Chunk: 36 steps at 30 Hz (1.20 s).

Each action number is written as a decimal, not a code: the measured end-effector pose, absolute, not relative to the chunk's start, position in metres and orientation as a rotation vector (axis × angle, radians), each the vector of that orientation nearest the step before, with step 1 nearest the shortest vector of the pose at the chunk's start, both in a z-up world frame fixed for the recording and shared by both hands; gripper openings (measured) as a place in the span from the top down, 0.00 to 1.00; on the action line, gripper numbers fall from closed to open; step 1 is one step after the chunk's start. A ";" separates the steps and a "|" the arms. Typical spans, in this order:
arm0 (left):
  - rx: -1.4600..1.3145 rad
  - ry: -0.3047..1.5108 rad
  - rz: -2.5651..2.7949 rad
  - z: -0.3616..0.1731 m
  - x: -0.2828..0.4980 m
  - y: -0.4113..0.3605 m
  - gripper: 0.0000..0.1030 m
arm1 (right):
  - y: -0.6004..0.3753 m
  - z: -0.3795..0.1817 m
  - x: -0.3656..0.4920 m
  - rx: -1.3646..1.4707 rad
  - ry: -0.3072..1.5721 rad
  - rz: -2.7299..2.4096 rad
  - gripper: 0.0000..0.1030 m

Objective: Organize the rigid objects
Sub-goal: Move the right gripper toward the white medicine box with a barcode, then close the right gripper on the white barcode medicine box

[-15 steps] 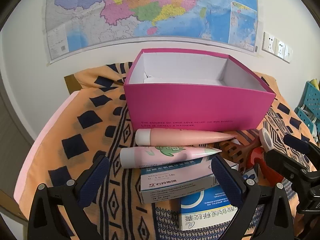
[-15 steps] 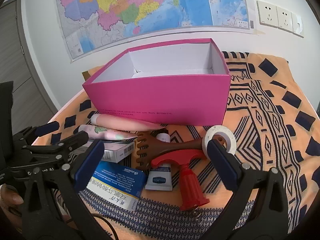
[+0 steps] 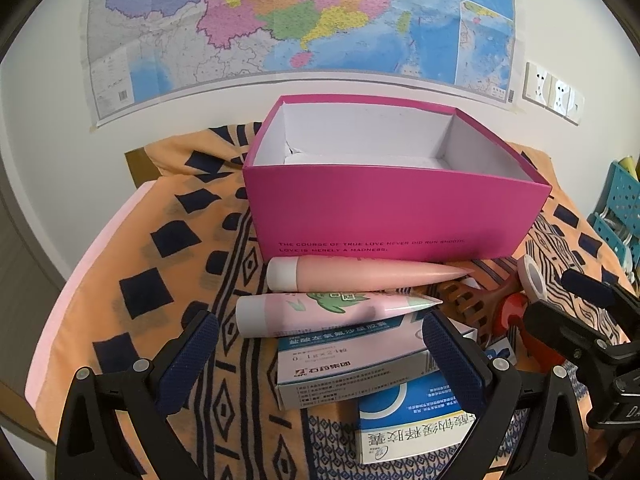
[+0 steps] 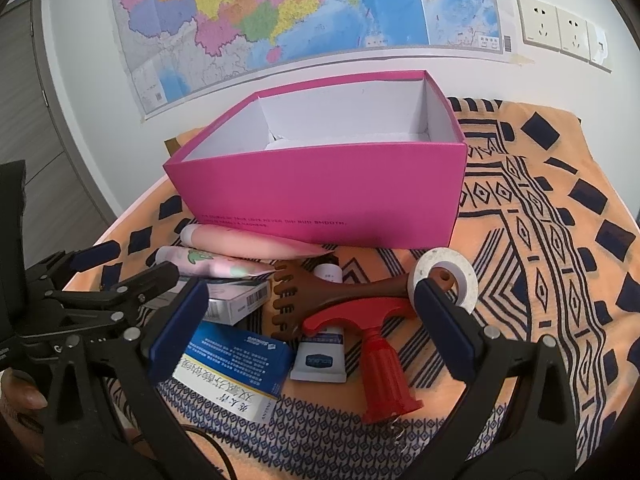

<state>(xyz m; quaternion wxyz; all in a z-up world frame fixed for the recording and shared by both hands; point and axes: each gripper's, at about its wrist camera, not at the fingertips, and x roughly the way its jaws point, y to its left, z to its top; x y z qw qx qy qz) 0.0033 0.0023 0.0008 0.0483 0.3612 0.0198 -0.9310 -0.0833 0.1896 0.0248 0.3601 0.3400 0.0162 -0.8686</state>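
Observation:
An open pink box [image 3: 396, 216] [image 4: 320, 196] with a white inside stands at the back of the patterned cloth. In front of it lie a plain pink tube [image 3: 360, 274], a pink tube with a green print [image 3: 328, 312], a white-and-blue medicine box [image 3: 352, 364] and a blue medicine box [image 3: 412, 420] [image 4: 232, 364]. My left gripper [image 3: 320, 356] hovers open above the medicine boxes. My right gripper [image 4: 312, 332] hangs open over a brown wooden scratcher [image 4: 340, 292], a red-handled tool [image 4: 376, 344], a small white tube [image 4: 320, 356] and a tape roll [image 4: 444, 280]. Neither holds anything.
The orange cloth [image 4: 560, 240] with dark diamonds covers the table, with bare cloth right of the box. A map and wall sockets [image 4: 560, 28] are on the wall behind. A blue rack [image 3: 620, 208] stands at the far right. A person's hand [image 4: 20, 396] shows at lower left.

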 end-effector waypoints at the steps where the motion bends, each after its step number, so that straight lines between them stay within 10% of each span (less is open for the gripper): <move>1: 1.104 0.062 -2.839 0.001 0.003 0.002 0.00 | 0.190 0.025 -0.084 0.877 0.043 -2.238 0.00; 11: 1.112 0.075 -2.874 0.000 0.008 -0.010 0.00 | 0.188 0.020 -0.085 0.902 0.067 -2.195 0.00; 30: 1.364 0.238 -3.032 -0.017 0.012 -0.020 0.31 | 0.145 -0.002 -0.086 1.022 0.047 -1.846 0.56; 36: 1.389 0.271 -3.035 -0.019 0.011 -0.022 0.32 | 0.141 -0.004 -0.089 1.021 0.037 -1.819 0.57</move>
